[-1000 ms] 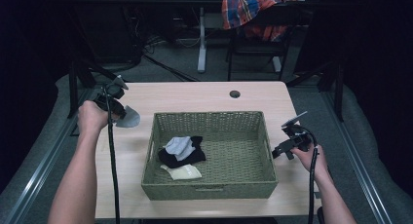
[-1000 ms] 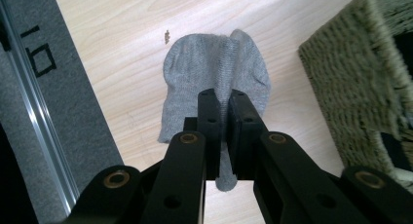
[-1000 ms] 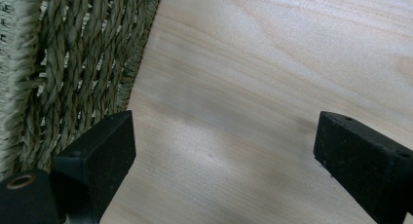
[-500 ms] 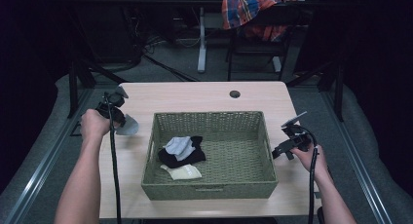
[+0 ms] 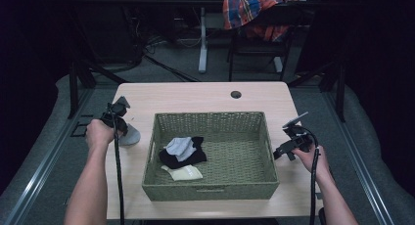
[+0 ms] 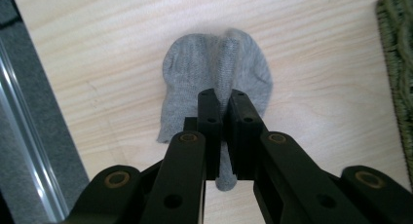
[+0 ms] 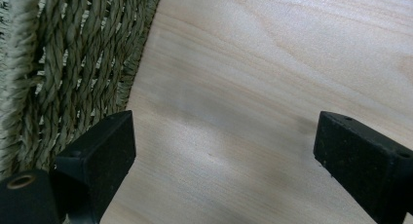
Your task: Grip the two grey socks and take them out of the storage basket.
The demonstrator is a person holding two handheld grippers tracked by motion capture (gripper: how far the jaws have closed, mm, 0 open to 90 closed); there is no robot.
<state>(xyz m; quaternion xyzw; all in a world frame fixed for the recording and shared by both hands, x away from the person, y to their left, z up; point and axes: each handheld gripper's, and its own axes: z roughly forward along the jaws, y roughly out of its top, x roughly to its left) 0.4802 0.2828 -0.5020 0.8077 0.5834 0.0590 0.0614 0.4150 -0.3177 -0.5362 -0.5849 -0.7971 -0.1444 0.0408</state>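
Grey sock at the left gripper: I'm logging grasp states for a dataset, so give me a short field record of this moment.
held item: grey sock, a fold pinched, the rest lying on the table
left gripper: shut on the sock, left of the basket
right gripper: open, nothing between the jaws, over bare table right of the basket
basket: woven, green, mid-table
basket contents: black sock, light grey sock, cream sock

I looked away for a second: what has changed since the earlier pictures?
The left gripper, shut on the grey sock, came down and nearer with it to the table beside the basket. The open right gripper and the socks in the basket stayed put.
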